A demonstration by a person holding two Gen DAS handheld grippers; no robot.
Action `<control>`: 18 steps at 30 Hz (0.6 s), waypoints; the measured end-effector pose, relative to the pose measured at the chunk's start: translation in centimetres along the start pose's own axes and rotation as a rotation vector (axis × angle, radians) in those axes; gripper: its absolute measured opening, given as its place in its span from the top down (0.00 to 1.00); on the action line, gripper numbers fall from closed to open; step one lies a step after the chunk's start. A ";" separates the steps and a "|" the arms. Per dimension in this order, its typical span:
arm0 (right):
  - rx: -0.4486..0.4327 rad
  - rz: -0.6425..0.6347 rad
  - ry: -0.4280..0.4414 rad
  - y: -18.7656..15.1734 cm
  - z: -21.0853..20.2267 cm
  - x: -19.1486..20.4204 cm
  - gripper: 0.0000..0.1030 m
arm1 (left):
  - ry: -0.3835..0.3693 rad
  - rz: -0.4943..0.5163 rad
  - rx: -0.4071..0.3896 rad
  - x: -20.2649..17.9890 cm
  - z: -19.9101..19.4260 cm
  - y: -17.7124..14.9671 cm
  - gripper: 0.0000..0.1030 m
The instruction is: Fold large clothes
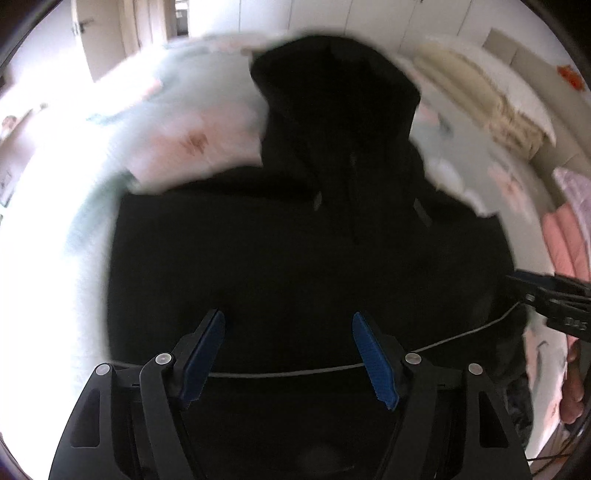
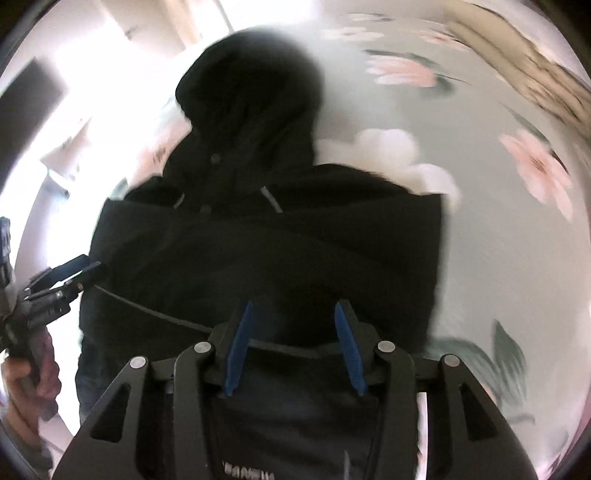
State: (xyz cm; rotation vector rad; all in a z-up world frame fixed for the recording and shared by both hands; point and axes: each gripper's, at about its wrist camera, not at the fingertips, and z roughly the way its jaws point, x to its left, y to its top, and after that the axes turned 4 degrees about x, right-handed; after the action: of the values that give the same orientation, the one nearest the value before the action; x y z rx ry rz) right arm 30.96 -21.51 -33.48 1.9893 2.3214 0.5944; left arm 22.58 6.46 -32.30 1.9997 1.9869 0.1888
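A black hooded jacket lies flat on a bed with floral sheets, hood pointing away. It also shows in the right wrist view. My left gripper is open above the jacket's lower body, with nothing between its blue pads. My right gripper is open over the jacket's lower right part, also empty. A thin pale cord or hem line crosses the jacket near both grippers. The right gripper shows at the right edge of the left wrist view; the left gripper shows at the left of the right wrist view.
A cream folded blanket and pink fabric lie at the bed's right side. A doorway and pale wall stand beyond the bed. Floral sheet stretches to the right of the jacket.
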 end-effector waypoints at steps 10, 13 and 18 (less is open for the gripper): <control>0.101 -0.008 -0.082 0.5 5.1 0.5 0.58 | -0.032 0.025 -0.002 0.4 -0.2 -1.9 0.31; 0.052 -0.046 0.007 -0.8 1.2 1.9 0.58 | -0.113 0.013 -0.050 0.7 -3.5 -3.2 0.31; 0.112 -0.167 -0.061 -4.7 1.0 4.6 0.58 | -0.106 -0.005 -0.006 0.5 -2.3 -4.7 0.31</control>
State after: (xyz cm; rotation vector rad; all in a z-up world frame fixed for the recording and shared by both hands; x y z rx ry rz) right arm 25.90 -17.39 -34.85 1.8025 2.5019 0.3967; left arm 17.42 7.21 -31.69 1.9583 1.9232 0.0856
